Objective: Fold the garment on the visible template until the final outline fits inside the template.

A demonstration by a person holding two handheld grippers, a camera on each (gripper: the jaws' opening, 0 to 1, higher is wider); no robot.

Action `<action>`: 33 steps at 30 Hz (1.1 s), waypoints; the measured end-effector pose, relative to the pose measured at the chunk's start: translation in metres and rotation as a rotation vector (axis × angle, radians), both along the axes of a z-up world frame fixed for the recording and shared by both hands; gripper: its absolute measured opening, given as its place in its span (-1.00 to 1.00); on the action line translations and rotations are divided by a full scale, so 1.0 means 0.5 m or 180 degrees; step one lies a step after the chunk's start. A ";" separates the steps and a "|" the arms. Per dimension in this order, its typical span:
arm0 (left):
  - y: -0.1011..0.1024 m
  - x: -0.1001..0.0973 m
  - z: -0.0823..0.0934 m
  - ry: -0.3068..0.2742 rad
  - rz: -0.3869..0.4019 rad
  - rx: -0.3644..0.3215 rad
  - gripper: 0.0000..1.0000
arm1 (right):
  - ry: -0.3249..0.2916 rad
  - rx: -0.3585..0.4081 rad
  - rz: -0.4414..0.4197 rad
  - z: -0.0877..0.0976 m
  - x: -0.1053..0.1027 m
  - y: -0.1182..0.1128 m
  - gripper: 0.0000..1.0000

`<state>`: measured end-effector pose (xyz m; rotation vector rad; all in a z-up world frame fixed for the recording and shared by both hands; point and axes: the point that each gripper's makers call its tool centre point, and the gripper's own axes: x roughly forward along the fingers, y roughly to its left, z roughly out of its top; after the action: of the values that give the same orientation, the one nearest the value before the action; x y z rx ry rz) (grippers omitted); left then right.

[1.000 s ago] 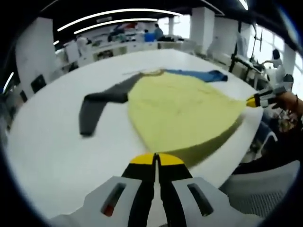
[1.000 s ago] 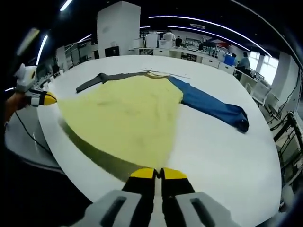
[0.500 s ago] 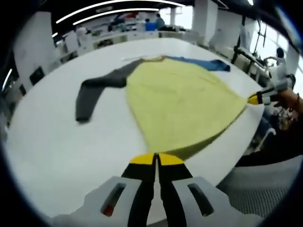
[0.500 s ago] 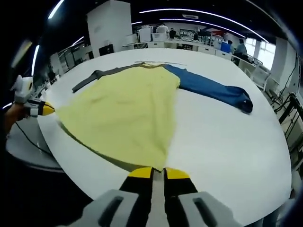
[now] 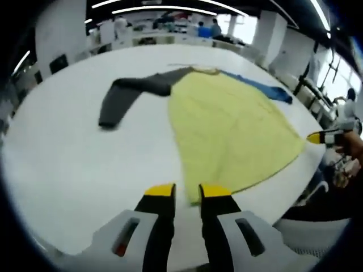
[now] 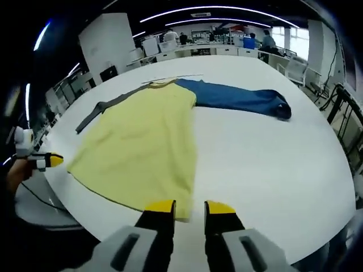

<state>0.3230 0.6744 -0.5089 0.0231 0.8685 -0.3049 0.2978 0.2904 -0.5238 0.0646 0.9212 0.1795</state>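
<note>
Table (image 6: 272, 158) is big, white and round, and the garment (image 6: 142, 141) lies flat on it, a yellow body with one gray sleeve (image 5: 127, 93) and one blue sleeve (image 6: 238, 97) spread out to the sides. My left gripper (image 5: 186, 191) and my right gripper (image 6: 184, 207) both sit at the near hem with their yellow tips apart, holding nothing.

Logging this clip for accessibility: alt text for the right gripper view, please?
A yellow garment with one grey sleeve and one blue sleeve lies flat on a white table. The right tool is open at its hem.
</note>
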 end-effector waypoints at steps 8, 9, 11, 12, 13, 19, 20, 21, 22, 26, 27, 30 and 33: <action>-0.009 -0.009 -0.019 0.0071 0.0022 0.0048 -0.80 | 0.0118 -0.0061 -0.0147 -0.034 -0.011 0.009 -0.81; -0.008 -0.010 -0.021 0.0077 0.0025 0.0065 -0.80 | 0.0104 -0.0061 -0.0148 -0.035 -0.009 0.008 -0.81; -0.009 -0.013 -0.026 0.0092 0.0008 0.0106 -0.80 | 0.0113 -0.0050 -0.0163 -0.033 -0.006 0.009 -0.83; -0.009 -0.014 -0.030 0.0102 0.0006 0.0121 -0.80 | 0.0118 -0.0063 -0.0156 -0.032 -0.006 0.010 -0.84; -0.009 -0.015 -0.031 0.0110 0.0007 0.0121 -0.80 | 0.0119 -0.0075 -0.0149 -0.033 -0.006 0.012 -0.85; -0.013 -0.018 -0.046 0.0186 0.0081 0.0062 -0.82 | 0.0134 -0.0100 -0.0187 -0.036 -0.002 0.018 -0.92; -0.014 -0.017 -0.049 0.0204 0.0104 0.0059 -0.82 | 0.0135 -0.0109 -0.0187 -0.034 -0.003 0.018 -0.93; -0.014 -0.017 -0.052 0.0219 0.0118 0.0060 -0.82 | 0.0131 -0.0116 -0.0188 -0.035 0.000 0.017 -0.93; -0.014 -0.017 -0.055 0.0237 0.0126 0.0062 -0.81 | 0.0126 -0.0115 -0.0190 -0.034 0.000 0.018 -0.95; -0.020 -0.012 -0.051 0.0263 0.0284 -0.0074 -0.92 | 0.0110 -0.0045 -0.0197 -0.032 0.001 0.026 -1.00; -0.028 -0.012 -0.055 0.0288 0.0285 -0.0148 -0.98 | 0.0108 -0.0049 -0.0204 -0.032 0.002 0.024 -1.00; -0.026 -0.012 -0.050 0.0287 0.0271 -0.0099 -0.99 | 0.0105 -0.0072 -0.0178 -0.025 0.002 0.016 -1.00; -0.023 -0.019 -0.038 0.0294 0.0228 -0.0143 -1.00 | -0.0009 -0.0048 -0.0208 0.002 0.009 0.003 -1.00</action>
<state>0.3133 0.6629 -0.5279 -0.0641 0.9516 -0.2600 0.3022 0.2921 -0.5226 0.0805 0.9164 0.1120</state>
